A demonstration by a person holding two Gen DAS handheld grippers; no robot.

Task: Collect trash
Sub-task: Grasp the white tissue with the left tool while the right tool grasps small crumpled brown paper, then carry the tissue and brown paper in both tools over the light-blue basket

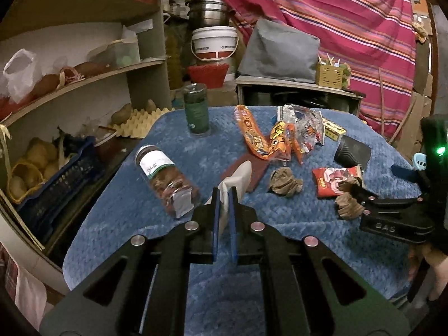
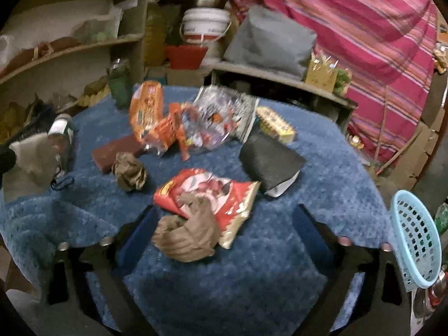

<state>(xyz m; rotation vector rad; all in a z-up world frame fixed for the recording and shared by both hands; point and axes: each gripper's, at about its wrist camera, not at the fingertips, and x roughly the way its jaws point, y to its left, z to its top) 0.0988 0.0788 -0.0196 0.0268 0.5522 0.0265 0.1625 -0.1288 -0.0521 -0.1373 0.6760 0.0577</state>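
On the blue tablecloth (image 1: 280, 240), and everything gets placed off the red snack wrapper (image 2: 212, 196) near its middle. Far left of the wrapper, a clear jar (image 1: 165, 179) lies on its side. Next along, the left gripper (image 1: 224, 204) is clamped tight on a pale, folded scrap (image 1: 235, 184), maybe paper or cloth; hard to call from here. Behind that lies a dark red flat piece (image 2: 117, 148), and a crumpled brown wad (image 2: 130, 172) sits just left of the red wrapper. Back beyond the wrapper, orange snack packets (image 2: 148, 112) and a clear printed bag (image 2: 221, 114) are piled together. At the wrapper's near edge, a second brown paper ball (image 2: 186, 238) touches it, right between the wide-spread fingers of the right gripper (image 2: 224, 224), pads not on it. Right of the wrapper lies a black pouch (image 2: 270, 162), and far right a light blue basket (image 2: 414, 238).
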